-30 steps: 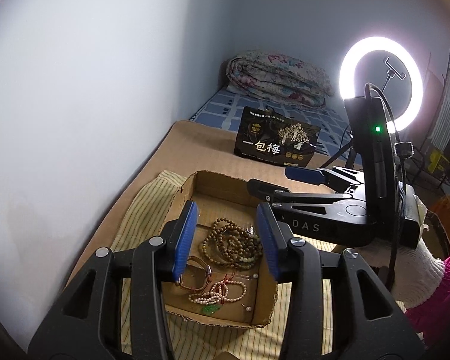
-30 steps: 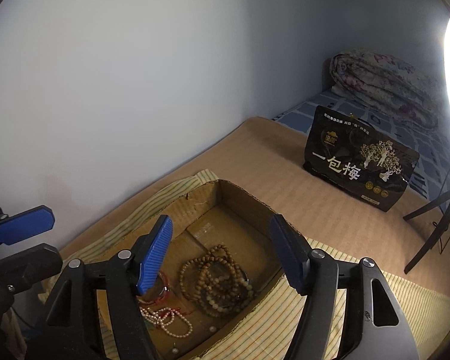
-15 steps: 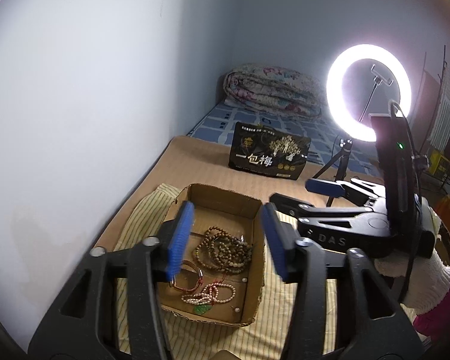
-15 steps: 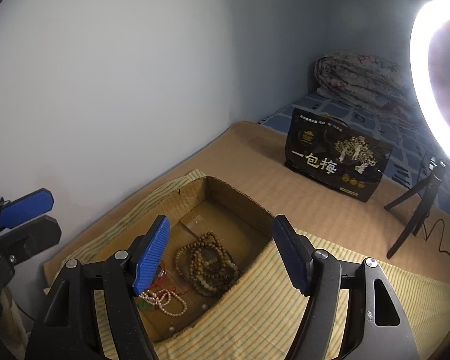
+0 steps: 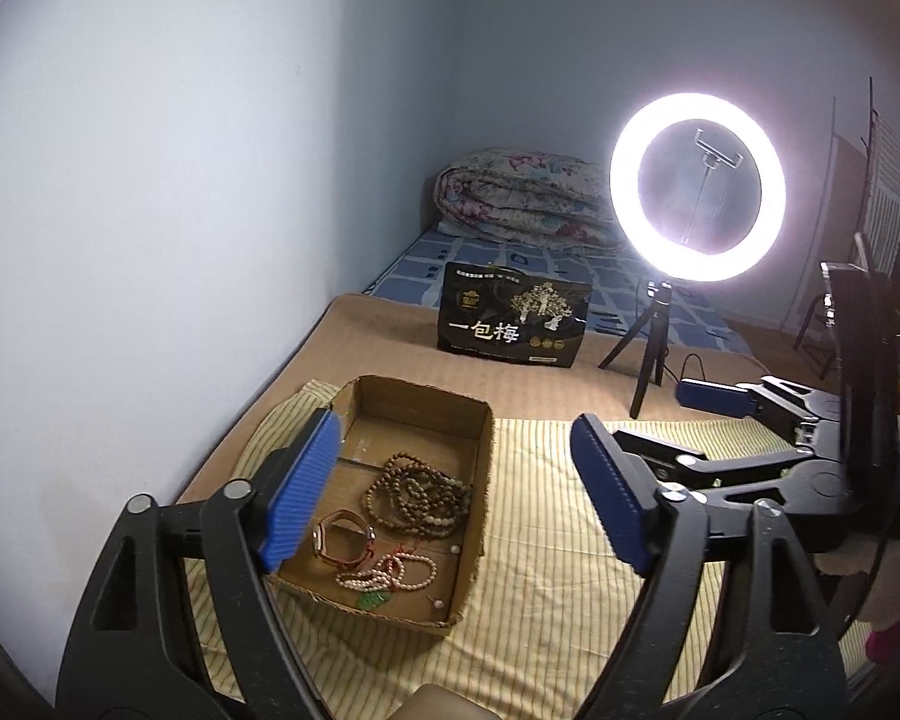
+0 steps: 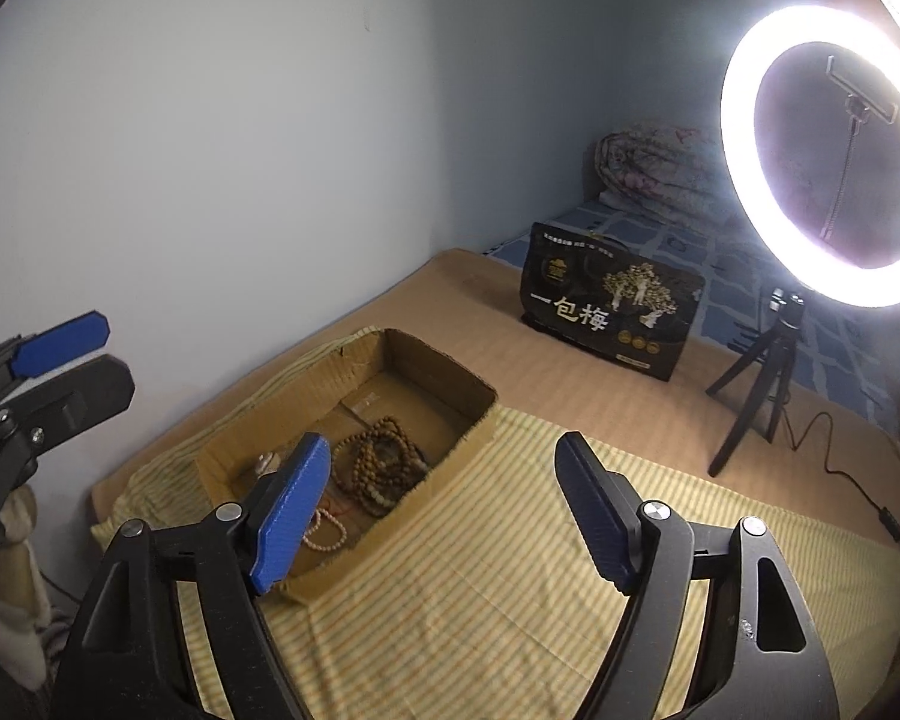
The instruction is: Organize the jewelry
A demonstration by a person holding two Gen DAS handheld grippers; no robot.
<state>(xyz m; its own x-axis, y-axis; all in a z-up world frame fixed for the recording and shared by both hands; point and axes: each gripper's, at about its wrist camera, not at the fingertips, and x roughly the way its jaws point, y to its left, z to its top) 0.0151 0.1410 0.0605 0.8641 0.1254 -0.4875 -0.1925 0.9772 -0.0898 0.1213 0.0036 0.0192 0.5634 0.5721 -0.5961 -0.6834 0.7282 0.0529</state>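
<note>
**Both grippers open and empty above the jewelry box**

Left wrist view: the left gripper (image 5: 462, 486) has its jaws spread wide with nothing between them. The box (image 5: 486, 456), an open cardboard tray, sits on a striped cloth (image 5: 546, 570) below the jaws, mostly toward the left finger, whose blue pad (image 5: 299, 489) overlaps the box's left wall. Inside the box, between the jaws, lies a coil of brown beads (image 5: 417, 495). Nearer the camera, close to the left pad, are a watch (image 5: 342, 543) and a string of pale beads (image 5: 390, 576); a small green piece (image 5: 371, 600) lies at the near edge, though the view is too coarse to say what it is. Beyond the right finger, the right gripper (image 5: 654, 420) reaches in from the right, its jaws apart. Straight ahead past the jaws stand a black bag (image 5: 513, 324) and a lit ring light (image 5: 696, 187) on a tripod, with a folded quilt (image 5: 522, 198) farther back.

Right wrist view: the right gripper (image 6: 450, 504) is also open, holding nothing. The box (image 6: 444, 360) lies ahead and left of the jaws, the left pad (image 6: 294, 510) covering its near corner. The brown beads (image 6: 384, 462) sit just beyond that pad, the pale beads (image 6: 324, 531) right beside it. The cloth (image 6: 510, 570) fills the gap between the jaws. The left gripper (image 6: 78, 357) shows at the far left edge, its jaws parted. The bag (image 6: 612, 315) and ring light (image 6: 822, 156) stand ahead to the right.
</note>
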